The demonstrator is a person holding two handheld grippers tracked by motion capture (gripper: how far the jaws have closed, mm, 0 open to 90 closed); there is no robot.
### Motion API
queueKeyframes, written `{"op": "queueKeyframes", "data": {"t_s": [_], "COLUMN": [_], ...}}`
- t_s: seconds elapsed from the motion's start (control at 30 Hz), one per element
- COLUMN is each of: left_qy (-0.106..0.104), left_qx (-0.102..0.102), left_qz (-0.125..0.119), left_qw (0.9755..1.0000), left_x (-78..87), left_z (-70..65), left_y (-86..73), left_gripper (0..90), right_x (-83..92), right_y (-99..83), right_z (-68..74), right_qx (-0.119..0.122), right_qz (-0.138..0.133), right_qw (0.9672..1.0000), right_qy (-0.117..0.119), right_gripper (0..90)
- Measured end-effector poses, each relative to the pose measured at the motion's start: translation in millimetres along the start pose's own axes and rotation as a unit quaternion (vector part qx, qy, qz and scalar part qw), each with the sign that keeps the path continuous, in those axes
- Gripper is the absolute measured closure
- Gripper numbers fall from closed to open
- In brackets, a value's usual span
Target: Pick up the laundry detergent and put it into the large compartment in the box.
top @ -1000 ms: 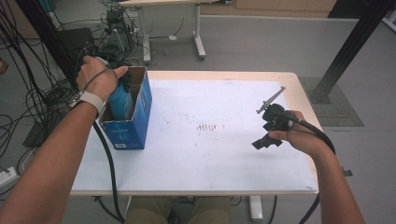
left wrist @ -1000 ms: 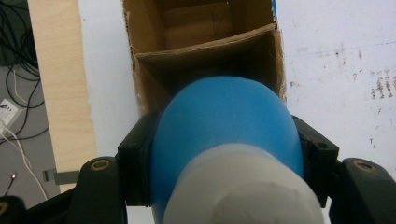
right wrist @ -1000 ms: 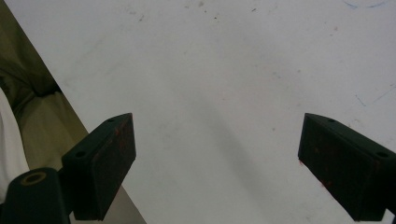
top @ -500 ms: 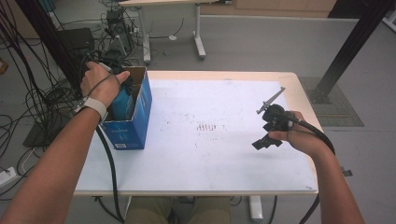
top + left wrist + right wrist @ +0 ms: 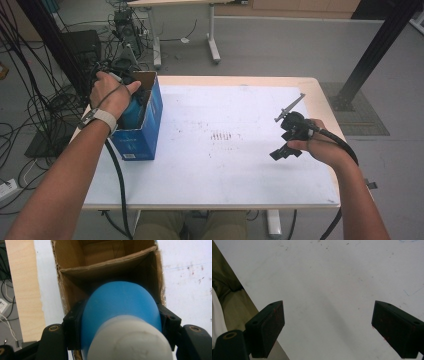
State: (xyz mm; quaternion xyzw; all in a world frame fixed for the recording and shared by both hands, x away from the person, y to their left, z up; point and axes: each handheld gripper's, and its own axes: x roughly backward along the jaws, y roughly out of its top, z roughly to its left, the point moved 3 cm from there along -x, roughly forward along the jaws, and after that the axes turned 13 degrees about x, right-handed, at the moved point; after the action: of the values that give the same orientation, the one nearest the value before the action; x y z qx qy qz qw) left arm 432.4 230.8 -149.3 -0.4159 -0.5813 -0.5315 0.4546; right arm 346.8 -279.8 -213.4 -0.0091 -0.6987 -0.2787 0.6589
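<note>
Bottle [image 5: 120, 315], blue with a white cap, is sitting clamped between the left gripper [image 5: 120, 322] jaws over the open cardboard box [image 5: 150, 107], apparently being lowered in. Next move: descend, then release. Well right of the box, the right gripper [image 5: 328, 327] is idling, jaws wide and empty.

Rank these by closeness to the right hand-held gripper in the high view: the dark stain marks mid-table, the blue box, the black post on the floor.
From the right hand-held gripper:
1. Dark stain marks, mid-table, to its left.
2. Black post, beyond the table's far right corner.
3. Blue box, at the table's left edge.
</note>
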Motion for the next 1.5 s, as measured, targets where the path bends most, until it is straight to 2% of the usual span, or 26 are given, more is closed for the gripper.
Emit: {"op": "queueKeyframes", "data": {"t_s": [0.13,0.57,0.97,1.27,1.5], "left_qy": [0.002,-0.003,0.004,0.004,0.000], "left_qx": [-0.003,-0.003,-0.006,-0.010,-0.008], "left_qz": [-0.005,0.008,0.012,0.021,0.020], "left_qw": [1.0000,1.0000,0.9999,0.9997,0.9998], "left_x": [-1.5,-13.0,-19.7,-32.1,-33.6], "left_z": [-1.4,-0.9,-1.8,1.0,4.3], "left_y": [-1.6,-1.1,-0.9,-1.6,-1.6], "left_gripper": [37.3,37.3,37.3,37.3,37.3], "right_x": [-1.3,-1.3,-1.4,-1.9,-1.6], "right_y": [-1.7,0.0,-2.0,-2.6,-2.5], "right_z": [-0.3,0.2,0.3,0.2,0.0], "right_qx": [-0.004,-0.002,-0.005,-0.007,-0.008], "right_qz": [0.002,0.002,0.002,0.003,0.003], "right_qw": [1.0000,1.0000,1.0000,1.0000,1.0000], "right_qy": [0.001,0.000,0.000,0.001,0.000], "right_gripper": [11.2,11.2,11.2,11.2,11.2]}}
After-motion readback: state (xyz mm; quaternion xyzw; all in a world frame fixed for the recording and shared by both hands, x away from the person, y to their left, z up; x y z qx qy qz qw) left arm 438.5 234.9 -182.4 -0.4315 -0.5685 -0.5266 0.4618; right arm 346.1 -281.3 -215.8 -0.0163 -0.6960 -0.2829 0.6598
